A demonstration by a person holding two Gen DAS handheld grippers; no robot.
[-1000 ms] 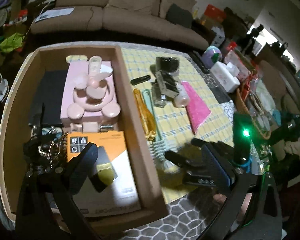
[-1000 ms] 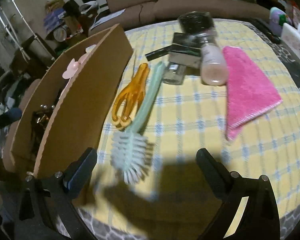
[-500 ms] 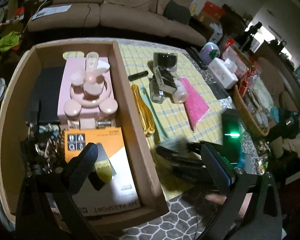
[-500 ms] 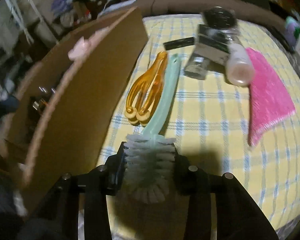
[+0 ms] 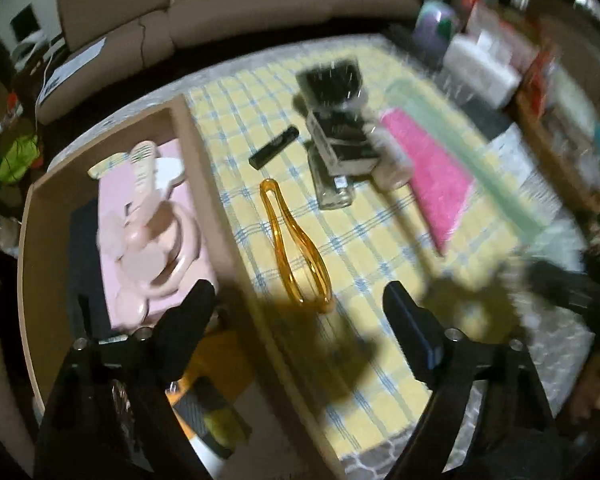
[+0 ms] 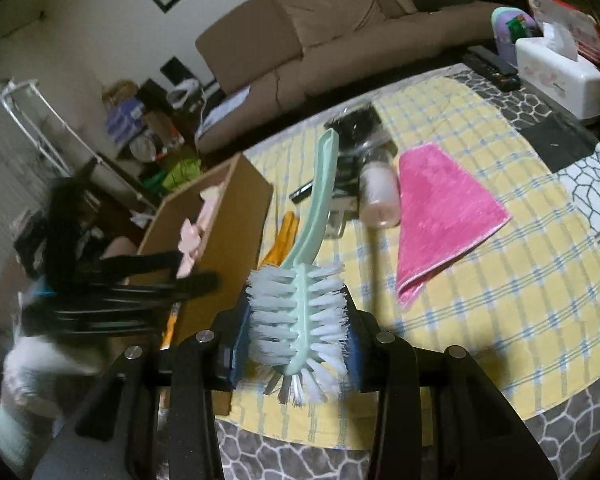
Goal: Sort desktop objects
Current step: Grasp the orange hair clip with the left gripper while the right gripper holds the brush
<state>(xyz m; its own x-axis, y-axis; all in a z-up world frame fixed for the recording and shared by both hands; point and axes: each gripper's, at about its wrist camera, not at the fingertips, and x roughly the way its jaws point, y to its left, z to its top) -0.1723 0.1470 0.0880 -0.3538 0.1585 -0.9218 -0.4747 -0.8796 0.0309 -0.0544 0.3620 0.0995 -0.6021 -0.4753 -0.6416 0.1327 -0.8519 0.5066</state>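
My right claw (image 6: 298, 334) has lifted the brush (image 6: 300, 312) off the surface (image 6: 520, 280), pinching its bristles, handle toward twelve o'clock. My left claw (image 5: 300, 312), spread, has just been narrowing above the orange massager (image 5: 296, 248).

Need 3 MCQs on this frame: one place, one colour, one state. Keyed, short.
1. Where does the orange massager lie?
A in the cardboard box
B on the checked cloth beside the box
C on the sofa
2. What colour is the folded towel?
A pink
B green
C white
3. What is the right gripper doing?
A open, empty
B shut on the brush head
C holding the brush by its handle

Key: 1 B, it rests on the cloth right of the box wall; 2 A, plainly pink; 3 B, the fingers press the bristles.
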